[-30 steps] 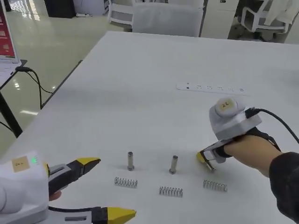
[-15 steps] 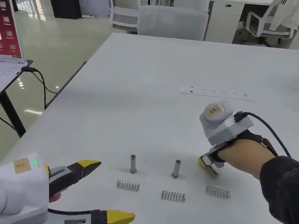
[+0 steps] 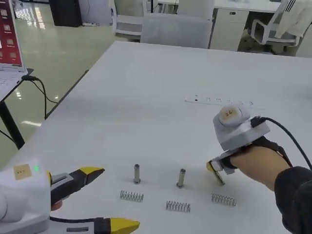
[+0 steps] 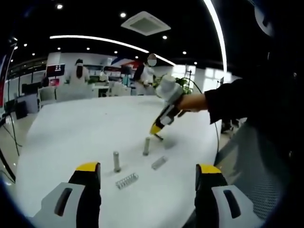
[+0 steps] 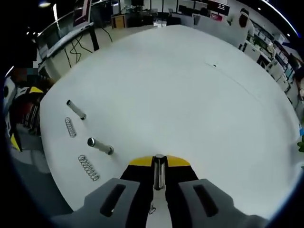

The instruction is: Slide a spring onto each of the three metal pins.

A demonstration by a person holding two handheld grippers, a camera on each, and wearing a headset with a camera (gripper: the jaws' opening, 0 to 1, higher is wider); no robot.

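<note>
Two metal pins stand upright on the white table (image 3: 161, 97): a left pin (image 3: 136, 173) and a middle pin (image 3: 181, 178). In front of them lie three springs, left (image 3: 131, 196), middle (image 3: 178, 206) and right (image 3: 224, 199). My right gripper (image 3: 217, 171) hovers low just right of the middle pin, shut on a third pin (image 5: 159, 172), which sticks out between its yellow tips. My left gripper (image 3: 111, 198) is at the near left, open and holding nothing, a short way from the left spring. From the left gripper (image 4: 147, 170), I see both standing pins (image 4: 116, 161) (image 4: 147, 146) and the right gripper (image 4: 159, 126).
A white power strip (image 3: 219, 101) lies further back on the table. A cable (image 3: 287, 131) trails from the right gripper. The table's left edge (image 3: 63, 90) drops to the floor beside a laptop stand. Chairs stand beyond the far edge.
The head camera has shifted a little. My right gripper stays just right of the middle pin with the third pin in it, and the left gripper stays open.
</note>
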